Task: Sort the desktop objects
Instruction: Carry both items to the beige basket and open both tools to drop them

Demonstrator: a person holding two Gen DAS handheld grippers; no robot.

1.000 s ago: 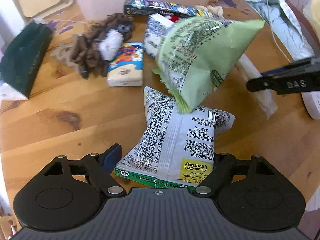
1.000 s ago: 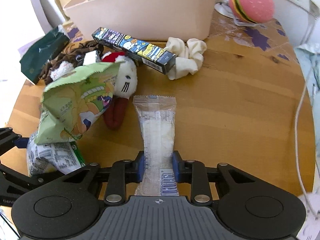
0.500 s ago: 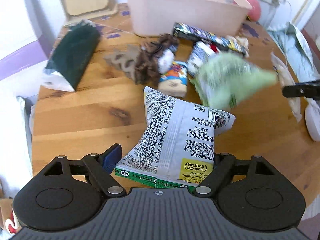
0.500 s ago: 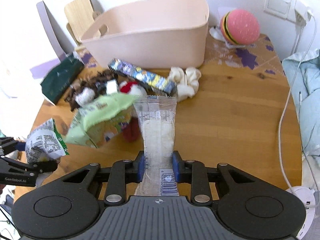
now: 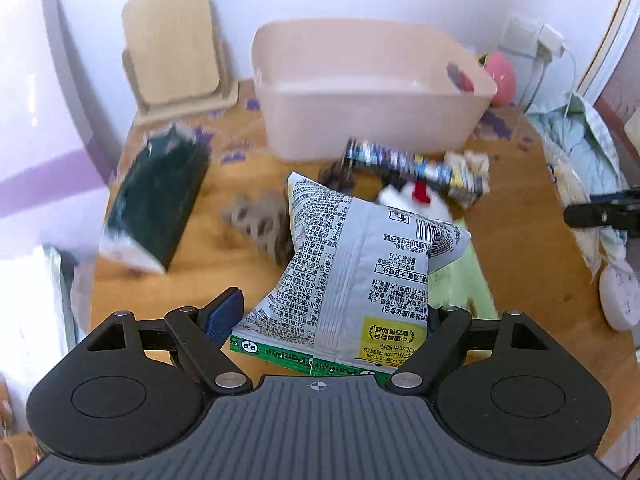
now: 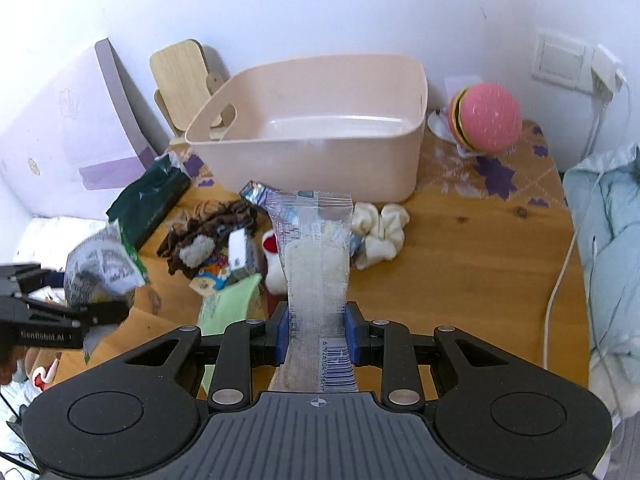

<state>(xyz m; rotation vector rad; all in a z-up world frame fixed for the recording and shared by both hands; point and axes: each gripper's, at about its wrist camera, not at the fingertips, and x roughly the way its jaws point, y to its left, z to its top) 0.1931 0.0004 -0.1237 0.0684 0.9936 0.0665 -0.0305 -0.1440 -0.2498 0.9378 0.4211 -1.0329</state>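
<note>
Grippers above a wooden table (image 6: 480, 248): a silver snack bag (image 5: 360, 264) is clamped by the left gripper (image 5: 328, 316), a clear wrapped bar (image 6: 316, 264) by the right gripper (image 6: 316, 330). Behind both, a pink bin (image 6: 320, 160) is seen.

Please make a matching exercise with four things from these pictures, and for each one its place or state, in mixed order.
Things:
1. silver printed snack bag
2. clear long wrapped snack
3. beige plastic bin
4. white fabric scrunchie

Places or states:
A. lies on the wooden table
B. held in the right gripper
C. empty, near the wall
D. held in the left gripper

Pairs: 1-D, 2-B, 3-C, 4-A
</note>
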